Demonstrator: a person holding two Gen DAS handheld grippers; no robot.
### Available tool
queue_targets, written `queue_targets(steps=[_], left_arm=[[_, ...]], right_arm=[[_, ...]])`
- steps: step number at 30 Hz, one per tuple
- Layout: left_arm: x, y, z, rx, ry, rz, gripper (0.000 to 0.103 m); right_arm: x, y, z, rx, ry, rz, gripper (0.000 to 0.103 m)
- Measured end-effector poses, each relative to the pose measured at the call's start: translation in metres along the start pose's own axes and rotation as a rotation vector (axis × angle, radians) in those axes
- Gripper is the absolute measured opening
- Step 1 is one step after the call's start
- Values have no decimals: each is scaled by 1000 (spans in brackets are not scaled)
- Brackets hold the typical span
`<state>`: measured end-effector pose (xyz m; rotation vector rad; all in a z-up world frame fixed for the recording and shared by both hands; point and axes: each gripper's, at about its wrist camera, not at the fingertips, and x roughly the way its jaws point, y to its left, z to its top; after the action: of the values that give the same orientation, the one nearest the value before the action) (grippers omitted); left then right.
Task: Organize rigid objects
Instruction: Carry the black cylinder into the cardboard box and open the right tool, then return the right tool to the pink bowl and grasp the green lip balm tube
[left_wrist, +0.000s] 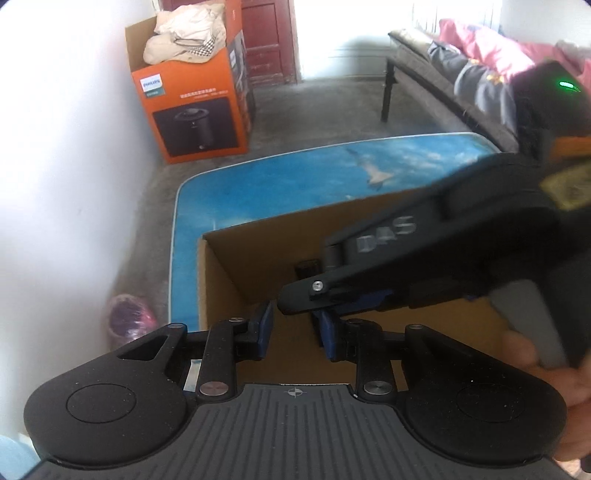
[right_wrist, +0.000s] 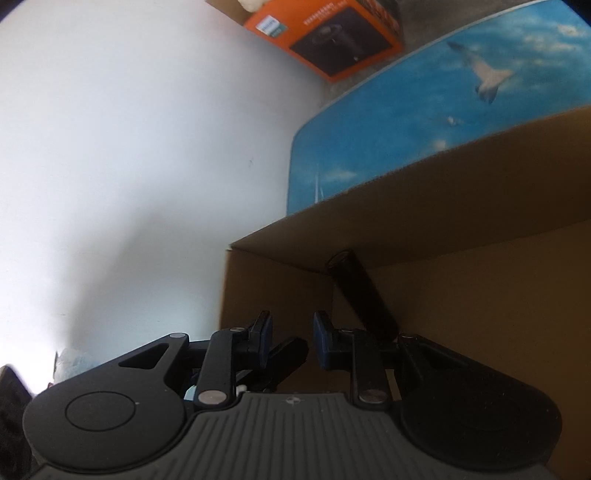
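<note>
An open brown cardboard box stands on a blue sky-print table. My left gripper hovers over the box's near side, open and empty. The right gripper's body reaches into the box from the right, just above my left fingers. In the right wrist view my right gripper is open and empty, low inside the box. A black cylinder leans in the box's far corner, just beyond the right finger. A small dark object shows deep in the box in the left wrist view.
An orange Philips carton holding cloth stands on the floor by the white wall. A dark bench with bedding is at the far right. A pink bag lies on the floor left of the table.
</note>
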<state>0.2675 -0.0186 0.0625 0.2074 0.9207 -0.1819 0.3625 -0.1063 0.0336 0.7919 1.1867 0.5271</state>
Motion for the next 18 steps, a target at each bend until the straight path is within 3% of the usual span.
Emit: queue_targets(steps=[4, 8, 18], left_arm=[[-12, 4, -7, -3, -24, -3, 37], [-30, 13, -14, -48, -48, -16, 42], [-97, 31, -42, -151, -171, -102, 54]], right_arm=[[12, -4, 1, 21, 14, 12, 26], [-9, -4, -10, 21, -23, 36, 27], [-102, -6, -48, 16, -122, 73, 28]])
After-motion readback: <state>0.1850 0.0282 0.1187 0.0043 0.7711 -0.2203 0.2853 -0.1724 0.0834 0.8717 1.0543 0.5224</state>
